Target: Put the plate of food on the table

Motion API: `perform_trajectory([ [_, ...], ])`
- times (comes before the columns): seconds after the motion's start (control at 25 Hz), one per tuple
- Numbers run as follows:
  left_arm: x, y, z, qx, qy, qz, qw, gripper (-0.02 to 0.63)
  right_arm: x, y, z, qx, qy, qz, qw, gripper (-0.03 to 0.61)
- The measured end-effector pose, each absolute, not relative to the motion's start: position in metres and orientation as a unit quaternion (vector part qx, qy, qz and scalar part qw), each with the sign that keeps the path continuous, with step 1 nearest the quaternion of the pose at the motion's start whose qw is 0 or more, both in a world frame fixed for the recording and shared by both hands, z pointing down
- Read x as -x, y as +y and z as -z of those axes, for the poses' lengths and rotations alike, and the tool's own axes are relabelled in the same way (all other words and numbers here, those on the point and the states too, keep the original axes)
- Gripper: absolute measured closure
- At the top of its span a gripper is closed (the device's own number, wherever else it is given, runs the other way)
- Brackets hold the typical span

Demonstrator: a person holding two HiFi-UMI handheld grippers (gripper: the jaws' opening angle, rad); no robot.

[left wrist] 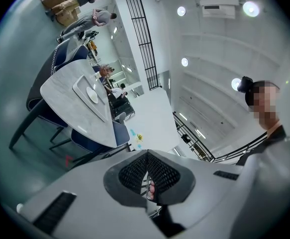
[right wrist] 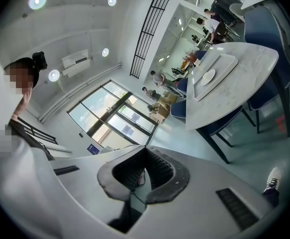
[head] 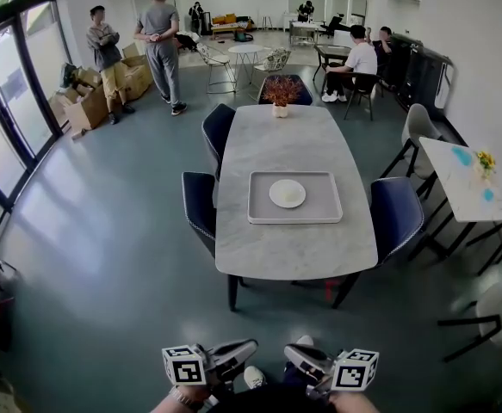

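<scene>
In the head view the plate (head: 287,194) lies in the middle of a tray (head: 295,218) on the table (head: 294,239). It is round, pale and shallow, and what it holds is too small to tell. The tray is a grey rectangle with rounded corners and a low raised rim. The table is a long slab of light, veined stone with soft corners, dark padded chairs (head: 201,206) at its sides and a plant (head: 281,93) at its far end. The left gripper (head: 249,347) and right gripper (head: 292,352) are held close to the body, well apart from the table, each with its marker cube. This fits two stages: the plate set down with its tray, or waiting to come off the tray onto the bare stone. In my judgement, any grip on it should take the thin rim squarely and keep it level, since a smooth plate can slip on a smooth tray. In the left gripper view the ribbed black pads meet at the tips. The jaws are closed with nothing between them, and the table (left wrist: 60,86), tray (left wrist: 80,87) and plate (left wrist: 92,94) are far off. In the right gripper view the jaws likewise meet at the tips and hold nothing. The plate (right wrist: 208,76) sits in the tray (right wrist: 227,63) on the distant table (right wrist: 254,59).
</scene>
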State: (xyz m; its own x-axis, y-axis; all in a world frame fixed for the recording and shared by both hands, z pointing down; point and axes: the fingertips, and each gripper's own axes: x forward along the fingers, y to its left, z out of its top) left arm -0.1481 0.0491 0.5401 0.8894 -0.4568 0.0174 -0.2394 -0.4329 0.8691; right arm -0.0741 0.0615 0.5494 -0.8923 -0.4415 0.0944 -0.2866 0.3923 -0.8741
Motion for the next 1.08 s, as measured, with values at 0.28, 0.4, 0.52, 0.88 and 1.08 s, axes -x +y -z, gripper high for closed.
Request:
perform_trajectory([
  [0.28,0.154,0.049,-0.541,-0.839,-0.209,0.111,0.489,0.606,0.081,0.059,-0.546,0.217,0.837,0.498,0.064,0.568],
  [0.4,0.160,0.050,-0.544,-0.838,-0.213,0.109,0.490,0.606,0.085,0.059,-0.551,0.218,0.835,0.501,0.059,0.568],
  [0.52,0.162,0.049,-0.542,-0.833,-0.212,0.121,0.496,0.606,0.090,0.060,-0.549,0.211,0.833,0.508,0.064,0.568],
  [0.88,0.168,0.050,-0.543,-0.830,-0.218,0.125,0.498,0.606,0.095,0.060,-0.551,0.205,0.835,0.508,0.056,0.568],
  [1.08,0.170,0.050,-0.544,-0.831,-0.221,0.125,0.495,0.606,0.097,0.060,-0.545,0.201,0.834,0.511,0.059,0.568],
])
